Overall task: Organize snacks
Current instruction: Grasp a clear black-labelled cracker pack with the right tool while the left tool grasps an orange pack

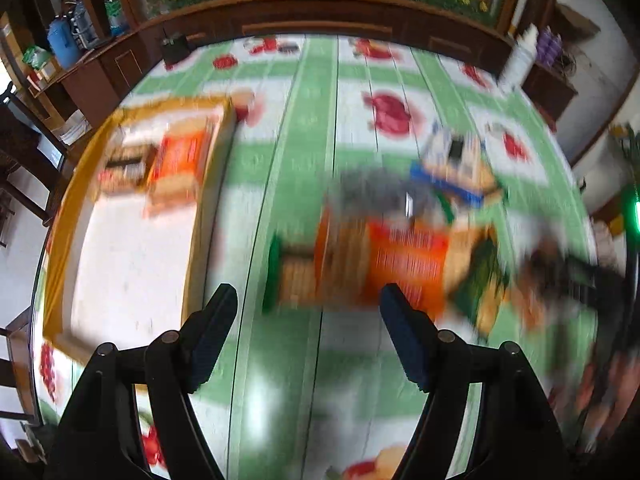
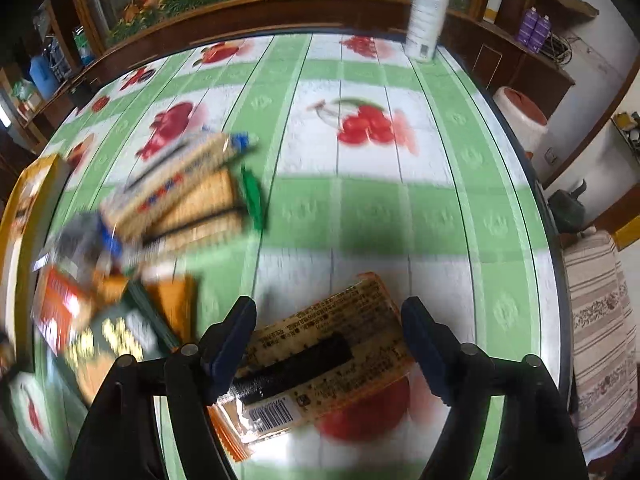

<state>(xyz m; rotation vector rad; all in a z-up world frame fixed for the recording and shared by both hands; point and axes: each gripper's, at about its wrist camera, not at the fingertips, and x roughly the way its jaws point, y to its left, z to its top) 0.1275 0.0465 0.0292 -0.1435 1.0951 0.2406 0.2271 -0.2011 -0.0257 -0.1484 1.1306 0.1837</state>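
My left gripper (image 1: 309,294) hangs open over the green fruit-print tablecloth with nothing between its fingers. To its left lies a yellow-rimmed tray (image 1: 208,208) holding an orange packet (image 1: 176,160) and a darker one beside it. Just ahead and to the right, a blurred pile of snack packets (image 1: 400,256) lies on the cloth. My right gripper (image 2: 329,306) is open, and a tan packet with a barcode (image 2: 328,352) lies flat on the table between its fingers; the right finger stands clear of it. The cracker packs (image 2: 188,196) and the orange packet (image 2: 60,304) lie to its left.
A white bottle (image 2: 426,12) stands at the table's far right corner. A wooden cabinet with flowers runs behind the table. The table's right edge (image 2: 532,200) is near, with a striped cushion (image 2: 600,320) beyond it. A small black object (image 1: 175,46) sits at the far left.
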